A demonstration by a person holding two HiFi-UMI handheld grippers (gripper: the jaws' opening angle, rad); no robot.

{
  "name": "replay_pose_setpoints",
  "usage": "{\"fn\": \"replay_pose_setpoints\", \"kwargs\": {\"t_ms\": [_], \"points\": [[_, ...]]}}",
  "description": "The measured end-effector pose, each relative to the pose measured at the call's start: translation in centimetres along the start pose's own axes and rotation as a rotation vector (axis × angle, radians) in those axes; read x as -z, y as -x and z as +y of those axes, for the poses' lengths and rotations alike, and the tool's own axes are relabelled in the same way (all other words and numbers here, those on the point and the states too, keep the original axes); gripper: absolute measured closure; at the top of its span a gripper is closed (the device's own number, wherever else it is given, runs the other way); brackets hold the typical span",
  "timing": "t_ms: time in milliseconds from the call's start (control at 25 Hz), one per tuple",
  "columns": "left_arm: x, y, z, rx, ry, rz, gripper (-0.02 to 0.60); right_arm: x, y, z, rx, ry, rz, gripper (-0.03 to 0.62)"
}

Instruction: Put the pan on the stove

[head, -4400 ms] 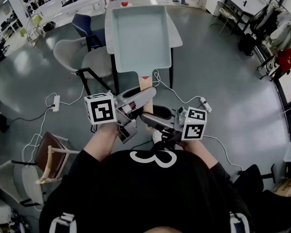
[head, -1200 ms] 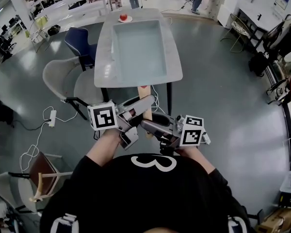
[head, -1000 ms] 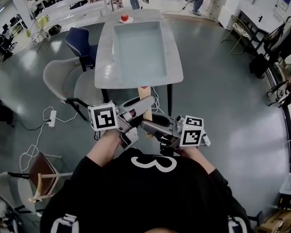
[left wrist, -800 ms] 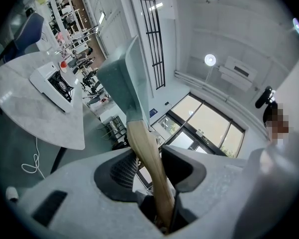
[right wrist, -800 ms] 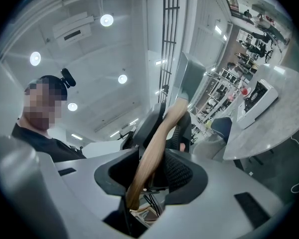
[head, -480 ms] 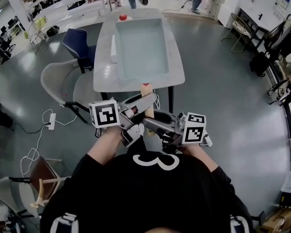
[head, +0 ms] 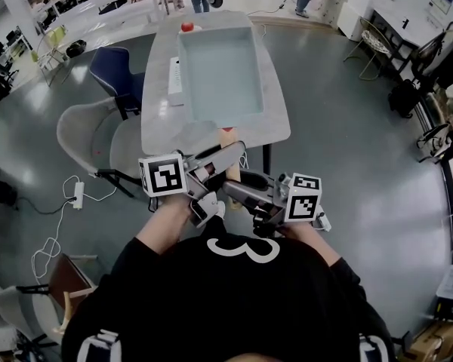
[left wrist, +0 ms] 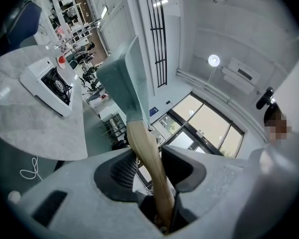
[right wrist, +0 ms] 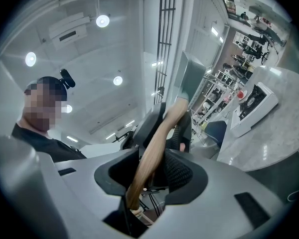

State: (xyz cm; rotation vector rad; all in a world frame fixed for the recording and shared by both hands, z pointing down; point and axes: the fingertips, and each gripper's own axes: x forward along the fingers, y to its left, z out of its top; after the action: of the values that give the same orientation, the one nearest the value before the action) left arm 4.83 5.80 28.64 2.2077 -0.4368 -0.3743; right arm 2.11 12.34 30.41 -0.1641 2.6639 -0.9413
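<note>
The carrying step was in hand. The pan (head: 220, 66), a pale square one, was off the surface (left wrist: 35, 128) and held out ahead of both claws by its wooden handle (head: 228, 143). The left claw (left wrist: 150, 166) was pinching that handle, which ran up between its jaws to the pan body above and beyond them. The right claw (right wrist: 149, 173) was pinching the same handle from the other side, nearer its butt end, with the left claw's body just past its fingertips. Neither claw was spread or empty.

The stove (left wrist: 49, 83), a white single-burner unit, sat on the surface. It was ahead of the left claw, lower and off to its left. From the right claw it lay ahead and to the right. In the head view the pan hung over the middle of the surface, and only an edge of the stove showed beside its left rim. The pan seemed to be beside the burner, not over it.

The next move likely called for both claws to shift the pan sideways toward the stove as one. They would need to level it, centre its base over the burner grate and lower it until it sat. Only then should either grip loosen, since the long handle would lever the pan down if one claw let go early.
</note>
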Motion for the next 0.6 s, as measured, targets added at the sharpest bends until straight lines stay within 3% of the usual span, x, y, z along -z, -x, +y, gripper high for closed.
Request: {"fn": "replay_pose_setpoints", "kwargs": {"t_ms": [600], "points": [[-10.6,-1.7,9.1,-0.020,0.054,0.009,0.425,-6.4,-6.9,-10.3,0.023,-0.056,-0.008,0.448]]}}
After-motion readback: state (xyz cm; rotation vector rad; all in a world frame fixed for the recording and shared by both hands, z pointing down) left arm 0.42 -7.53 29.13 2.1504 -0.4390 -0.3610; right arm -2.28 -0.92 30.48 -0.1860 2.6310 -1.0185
